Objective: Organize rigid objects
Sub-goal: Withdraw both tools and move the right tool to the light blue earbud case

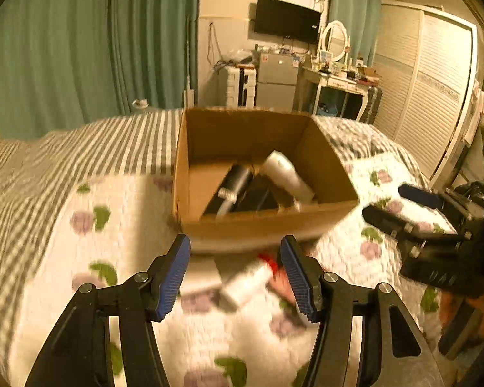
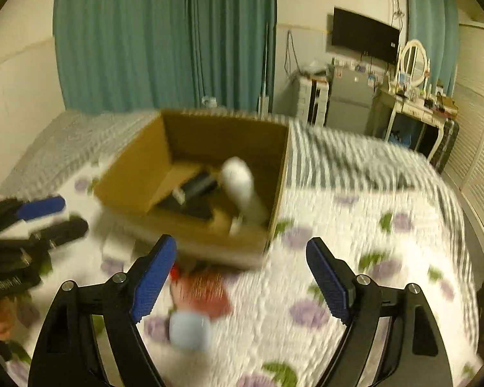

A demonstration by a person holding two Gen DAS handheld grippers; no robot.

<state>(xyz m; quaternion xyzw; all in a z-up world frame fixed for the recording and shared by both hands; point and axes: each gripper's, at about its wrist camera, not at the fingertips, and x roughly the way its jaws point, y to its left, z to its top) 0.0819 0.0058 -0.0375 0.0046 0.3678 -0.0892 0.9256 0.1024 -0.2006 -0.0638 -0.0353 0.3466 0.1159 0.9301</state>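
Observation:
An open cardboard box (image 1: 267, 225) (image 2: 138, 167) stands on the bed and holds a white bottle (image 1: 285, 171) (image 2: 242, 187) and black objects (image 1: 234, 187) (image 2: 196, 185). In front of the box lie a white bottle (image 1: 248, 282) with a red cap and a red flat item (image 2: 206, 293). A pale blue round object (image 2: 188, 330) lies nearer. My left gripper (image 1: 235, 251) is open and empty above the white bottle. My right gripper (image 2: 242, 251) is open and empty, over the quilt by the box's near corner. Both views are blurred.
The bed has a white floral quilt (image 2: 355, 225) and a striped blanket (image 1: 113, 145). Each gripper shows in the other's view: the right one (image 1: 429, 219) beside the box, the left one (image 2: 32, 222). Green curtains, a fridge (image 1: 276, 79), a dressing table and a wardrobe stand beyond.

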